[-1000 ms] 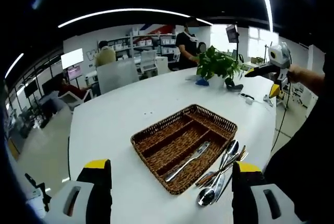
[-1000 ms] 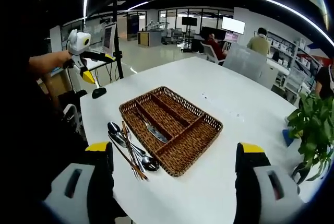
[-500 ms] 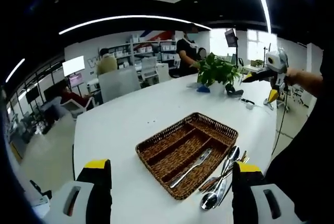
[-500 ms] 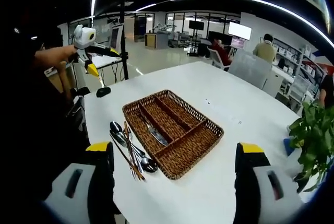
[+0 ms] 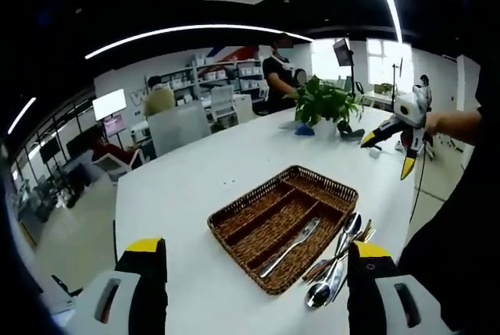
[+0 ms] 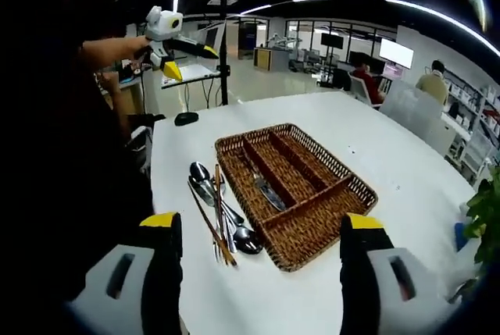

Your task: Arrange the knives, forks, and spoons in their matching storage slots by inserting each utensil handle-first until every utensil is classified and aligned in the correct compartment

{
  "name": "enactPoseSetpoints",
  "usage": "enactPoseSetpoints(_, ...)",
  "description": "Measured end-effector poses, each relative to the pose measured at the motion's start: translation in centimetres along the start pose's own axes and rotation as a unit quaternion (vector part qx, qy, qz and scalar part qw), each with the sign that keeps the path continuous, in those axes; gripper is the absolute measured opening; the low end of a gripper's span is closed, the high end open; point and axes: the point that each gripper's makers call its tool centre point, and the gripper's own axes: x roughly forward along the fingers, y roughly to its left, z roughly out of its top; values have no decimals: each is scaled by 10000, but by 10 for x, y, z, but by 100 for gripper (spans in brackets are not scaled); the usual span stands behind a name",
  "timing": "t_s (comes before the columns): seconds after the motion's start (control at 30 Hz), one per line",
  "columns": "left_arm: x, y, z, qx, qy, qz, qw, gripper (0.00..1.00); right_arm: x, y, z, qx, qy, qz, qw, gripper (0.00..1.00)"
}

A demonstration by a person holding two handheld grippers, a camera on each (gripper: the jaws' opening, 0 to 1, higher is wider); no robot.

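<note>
Two hand-held grippers held above a white tabletop with a wicker cutlery tray and loose utensils.

Nearest in the left gripper view, the left hand-held gripper (image 5: pixel 255 272) has its jaws spread wide and grasps nothing; likewise the right hand-held gripper (image 6: pixel 262 261) in the right gripper view, jaws apart and bare. Just past them on the white tabletop (image 5: pixel 187 187) lies a heap of loose utensils (image 6: pixel 219 214), spoons and wooden-handled pieces, touching one another just beside the tray's long side. The woven wicker tray (image 6: pixel 297 187) has long slots and a crosswise end slot; one metal utensil (image 6: pixel 264 187) lies in a long slot. Farther off stands a potted plant (image 5: pixel 324 101), with people and shelves beyond.
</note>
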Motion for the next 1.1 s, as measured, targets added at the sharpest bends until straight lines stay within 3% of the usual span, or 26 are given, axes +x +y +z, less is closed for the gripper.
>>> enactPoseSetpoints(0.13,-1,-4,-4,-5,22,-20,10000,100,14,5,-10,24,60,125,9999,75)
enactPoseSetpoints(0.4,-3,-9,-11,-43,81,-23,10000,100,34,14,-30,-94,116,252,9996,74)
enactPoseSetpoints(0.77,-3,-2,-20,38,198,85,9998,100,69,30,-71,-343,456,714,9958,54)
enactPoseSetpoints(1.1,-9,2,-28,117,354,140,9992,100,83,38,-83,-574,620,1025,9911,36)
